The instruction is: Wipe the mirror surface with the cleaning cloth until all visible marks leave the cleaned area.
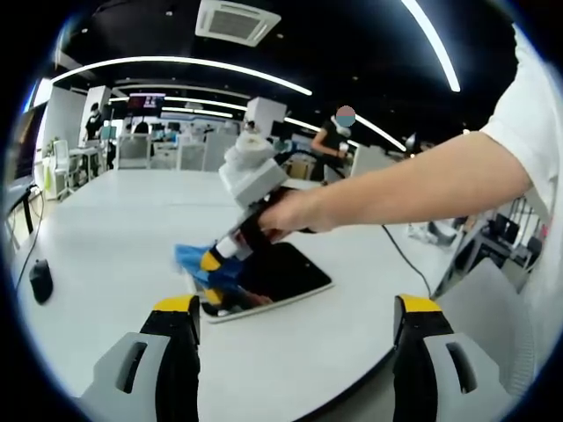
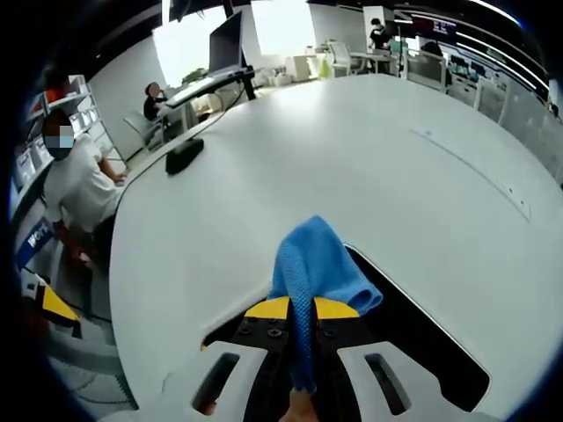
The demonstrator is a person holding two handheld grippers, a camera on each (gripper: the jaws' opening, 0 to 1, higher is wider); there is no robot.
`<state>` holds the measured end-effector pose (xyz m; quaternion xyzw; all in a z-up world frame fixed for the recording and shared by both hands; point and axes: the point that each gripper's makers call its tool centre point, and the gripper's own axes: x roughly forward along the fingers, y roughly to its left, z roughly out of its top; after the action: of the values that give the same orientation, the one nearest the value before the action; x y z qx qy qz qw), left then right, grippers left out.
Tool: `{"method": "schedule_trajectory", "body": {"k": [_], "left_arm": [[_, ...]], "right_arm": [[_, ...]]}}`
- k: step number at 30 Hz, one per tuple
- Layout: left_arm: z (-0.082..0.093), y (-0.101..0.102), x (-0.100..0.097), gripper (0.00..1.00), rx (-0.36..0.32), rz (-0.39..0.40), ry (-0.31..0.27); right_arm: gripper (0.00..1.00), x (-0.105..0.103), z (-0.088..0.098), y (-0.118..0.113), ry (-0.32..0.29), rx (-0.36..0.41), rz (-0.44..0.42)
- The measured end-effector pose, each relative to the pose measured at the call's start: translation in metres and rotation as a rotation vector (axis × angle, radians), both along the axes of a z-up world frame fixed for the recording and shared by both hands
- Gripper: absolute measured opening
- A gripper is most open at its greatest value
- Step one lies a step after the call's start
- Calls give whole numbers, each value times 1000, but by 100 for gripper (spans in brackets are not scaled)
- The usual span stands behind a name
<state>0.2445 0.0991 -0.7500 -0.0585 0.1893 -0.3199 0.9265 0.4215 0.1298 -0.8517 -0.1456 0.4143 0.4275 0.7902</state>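
Right tool (image 2: 301,309): jaws closed on the blue cleaning cloth (image 2: 318,261), pressed against the dark mirror (image 1: 280,274) lying flat on the white counter (image 1: 123,237). Left tool (image 1: 296,318): jaws wide apart, holding nothing, above the counter near the mirror.

Bright overhead strip lights (image 1: 220,70); motion blur; fisheye-warped edges.

Bright blue cleaning cloth (image 2: 315,264), fine mesh weave. Glossy black mirror (image 1: 280,274) with a thin white edge, on a plain white table (image 2: 352,149). Right gripper (image 2: 302,309): yellow jaw tips, black middles, pale grey bodies. Left gripper (image 1: 297,318): same yellow, black and grey. Black mouse (image 1: 40,280). White sleeve (image 1: 532,114).
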Motion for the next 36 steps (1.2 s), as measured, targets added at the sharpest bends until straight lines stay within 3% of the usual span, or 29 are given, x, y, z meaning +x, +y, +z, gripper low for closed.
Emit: {"method": "schedule_trajectory", "body": {"k": [36], "left_arm": [[-2, 0, -1, 91, 18, -1, 3]], "right_arm": [[3, -19, -1, -1, 3, 1, 39]]}}
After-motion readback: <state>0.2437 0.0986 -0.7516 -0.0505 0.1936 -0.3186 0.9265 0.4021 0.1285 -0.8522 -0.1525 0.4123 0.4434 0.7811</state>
